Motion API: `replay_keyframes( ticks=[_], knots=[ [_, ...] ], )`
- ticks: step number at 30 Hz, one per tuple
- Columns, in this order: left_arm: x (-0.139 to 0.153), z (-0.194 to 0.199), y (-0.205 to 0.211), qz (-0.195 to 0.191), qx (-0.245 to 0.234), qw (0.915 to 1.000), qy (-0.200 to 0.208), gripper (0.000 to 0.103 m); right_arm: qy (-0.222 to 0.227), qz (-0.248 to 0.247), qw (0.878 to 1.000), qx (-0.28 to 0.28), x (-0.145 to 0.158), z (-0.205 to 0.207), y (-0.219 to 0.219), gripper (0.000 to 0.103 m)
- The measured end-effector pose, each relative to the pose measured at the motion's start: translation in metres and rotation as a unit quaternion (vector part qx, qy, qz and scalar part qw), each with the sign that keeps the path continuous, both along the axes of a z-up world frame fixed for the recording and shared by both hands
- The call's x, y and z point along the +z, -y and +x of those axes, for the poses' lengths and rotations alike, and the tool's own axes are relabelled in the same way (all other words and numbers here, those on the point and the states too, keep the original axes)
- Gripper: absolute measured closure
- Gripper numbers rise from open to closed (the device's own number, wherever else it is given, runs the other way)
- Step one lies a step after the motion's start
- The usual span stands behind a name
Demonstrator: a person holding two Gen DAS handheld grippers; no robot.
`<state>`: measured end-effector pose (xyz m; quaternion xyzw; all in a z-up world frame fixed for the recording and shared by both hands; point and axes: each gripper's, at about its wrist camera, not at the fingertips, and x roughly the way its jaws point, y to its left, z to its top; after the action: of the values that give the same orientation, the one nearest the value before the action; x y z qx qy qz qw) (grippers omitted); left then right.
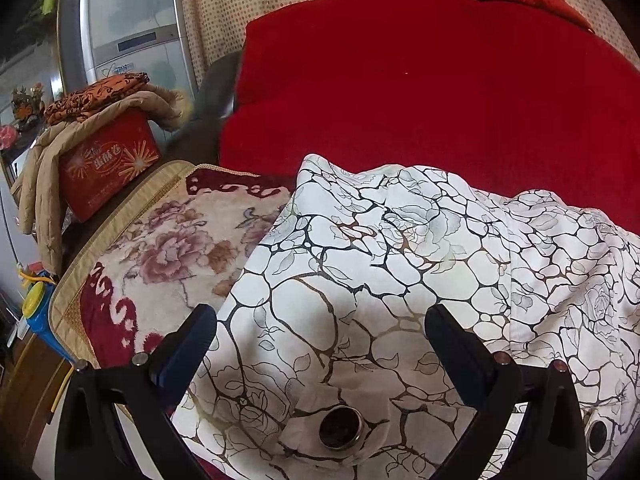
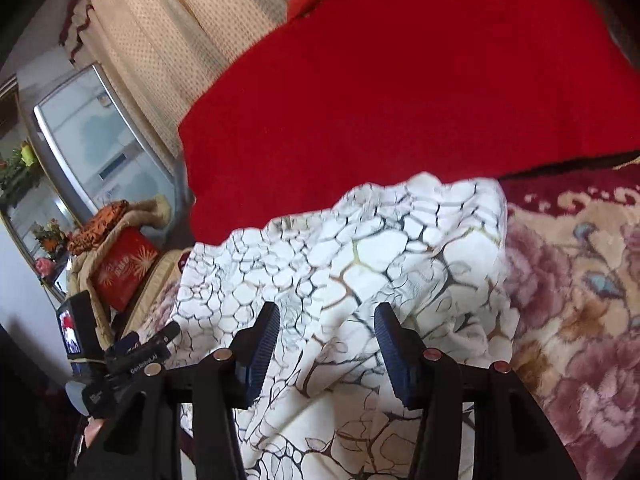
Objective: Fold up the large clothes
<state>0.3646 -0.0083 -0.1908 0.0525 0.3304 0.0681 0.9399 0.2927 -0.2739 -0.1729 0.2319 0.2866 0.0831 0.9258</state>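
Note:
A white garment (image 1: 360,260) printed with black and gold cracked-stone lines lies crumpled on a floral blanket (image 1: 168,248) over a sofa seat. It carries a large dark round button (image 1: 341,427), and a second button (image 1: 598,436) shows at the right. My left gripper (image 1: 322,318) hovers over the garment with its jaws wide apart and nothing pinched. In the right wrist view the same garment (image 2: 320,248) fills the middle. My right gripper (image 2: 328,312) stands half open above it, with cloth showing in the gap but no pad pressing on it.
A red cushion (image 1: 440,100) rises right behind the garment. At the left, a red box (image 1: 108,164) sits under a beige padded coat (image 1: 40,184), with a silver fridge (image 1: 132,20) beyond. The floral blanket (image 2: 580,300) continues to the right.

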Motion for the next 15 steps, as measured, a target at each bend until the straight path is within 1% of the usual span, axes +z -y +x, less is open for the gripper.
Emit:
replay_keyframes(
  ticks=[1,4,6,7,11,15],
  knots=[
    [0.000,0.000,0.000,0.000,0.000,1.0000,0.000,0.000,-0.001,0.000,1.000,-0.004,0.001,0.001,0.001,0.049],
    [-0.001,0.001,0.000,0.000,0.000,1.0000,-0.002,0.000,-0.037,0.014,0.999,-0.002,-0.010,0.010,0.007,0.049],
    [-0.002,0.001,-0.001,0.000,0.000,1.0000,-0.004,0.000,-0.085,0.014,0.996,-0.004,-0.027,0.025,0.007,0.048],
    [-0.003,0.002,-0.001,0.001,0.001,1.0000,-0.006,0.000,-0.097,0.012,0.995,-0.001,-0.033,0.028,0.008,0.048],
    [-0.004,0.002,-0.002,0.004,0.003,1.0000,-0.007,0.000,-0.092,0.010,0.996,0.004,-0.029,0.025,0.009,0.048],
    [-0.004,0.002,-0.004,0.003,0.005,1.0000,-0.007,0.000,-0.094,0.019,0.995,0.006,-0.031,0.025,0.012,0.048]
  ],
)
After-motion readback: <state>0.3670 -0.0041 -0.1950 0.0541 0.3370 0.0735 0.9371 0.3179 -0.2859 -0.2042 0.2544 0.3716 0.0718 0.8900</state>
